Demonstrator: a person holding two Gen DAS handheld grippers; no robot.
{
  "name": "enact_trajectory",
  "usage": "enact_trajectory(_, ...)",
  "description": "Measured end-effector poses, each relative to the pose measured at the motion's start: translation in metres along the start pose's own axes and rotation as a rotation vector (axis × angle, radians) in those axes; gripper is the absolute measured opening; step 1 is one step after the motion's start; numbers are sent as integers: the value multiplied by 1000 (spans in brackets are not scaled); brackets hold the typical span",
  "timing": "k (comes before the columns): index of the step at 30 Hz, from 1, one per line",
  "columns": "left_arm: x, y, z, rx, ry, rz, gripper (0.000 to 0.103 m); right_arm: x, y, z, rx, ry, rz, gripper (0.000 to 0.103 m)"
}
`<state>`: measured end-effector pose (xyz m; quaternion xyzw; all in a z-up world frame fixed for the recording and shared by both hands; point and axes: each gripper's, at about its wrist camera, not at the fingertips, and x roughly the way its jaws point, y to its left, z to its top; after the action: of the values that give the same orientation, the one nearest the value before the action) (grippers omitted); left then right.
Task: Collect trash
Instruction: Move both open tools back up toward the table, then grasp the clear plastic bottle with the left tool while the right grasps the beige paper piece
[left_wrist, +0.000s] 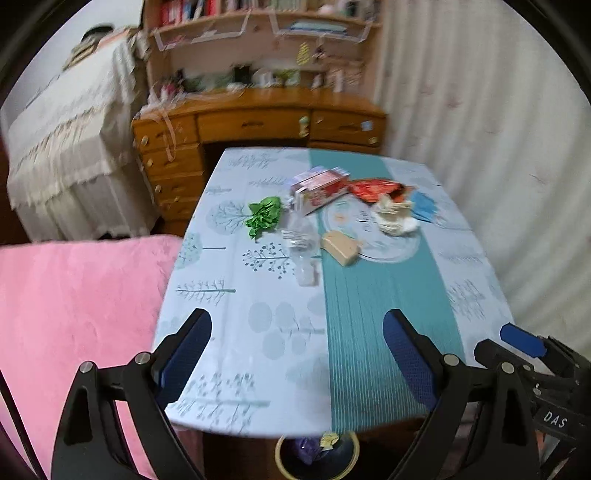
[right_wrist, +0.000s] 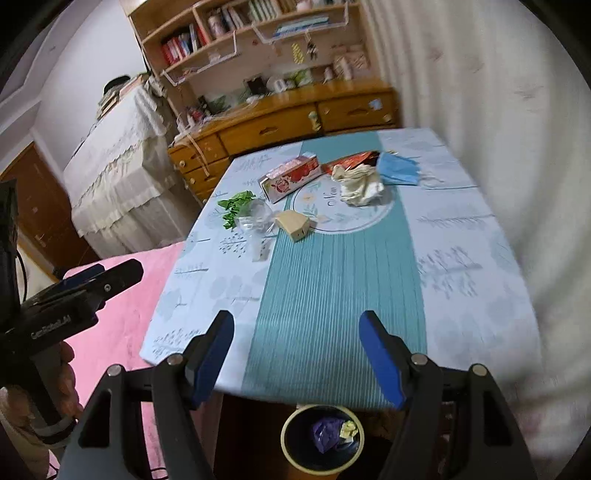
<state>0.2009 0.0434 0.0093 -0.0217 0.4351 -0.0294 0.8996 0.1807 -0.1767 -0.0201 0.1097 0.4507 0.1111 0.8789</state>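
Both tools, left tool (left_wrist: 297, 354) and right tool (right_wrist: 297, 354), spread, empty; risk: clear bottle (left_wrist: 300, 236) rolls off counter (left_wrist: 369, 332) if nudged.

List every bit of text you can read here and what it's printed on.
"DAS": white letters on the right hand-held gripper body.
Lettering on the left hand-held gripper body: blurred, unreadable.
Red carton, bottle label, tablecloth script: too blurred.

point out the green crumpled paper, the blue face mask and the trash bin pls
green crumpled paper (left_wrist: 264, 216): left wrist view, centre of the wad.
blue face mask (right_wrist: 400, 168): right wrist view, middle of the pleated panel.
trash bin (right_wrist: 286, 448): right wrist view, left side of the pale rim.
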Motion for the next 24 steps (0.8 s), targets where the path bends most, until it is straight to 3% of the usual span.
enact_trajectory(3,52,-5,25,-69,69,15,83,37,-18,28,-26,62,24,71)
enact_trajectory(13,187,16,80,-291,170,43,80,148,-46,112,-168,183,138,71)
enact_trajectory(18,230,25,88,-309,237,52,75,183,-42,131,-189,216,183,71)
enact_trajectory(24,263,26,91,-302,291,-9,75,206,-40,133,-220,269,216,71)
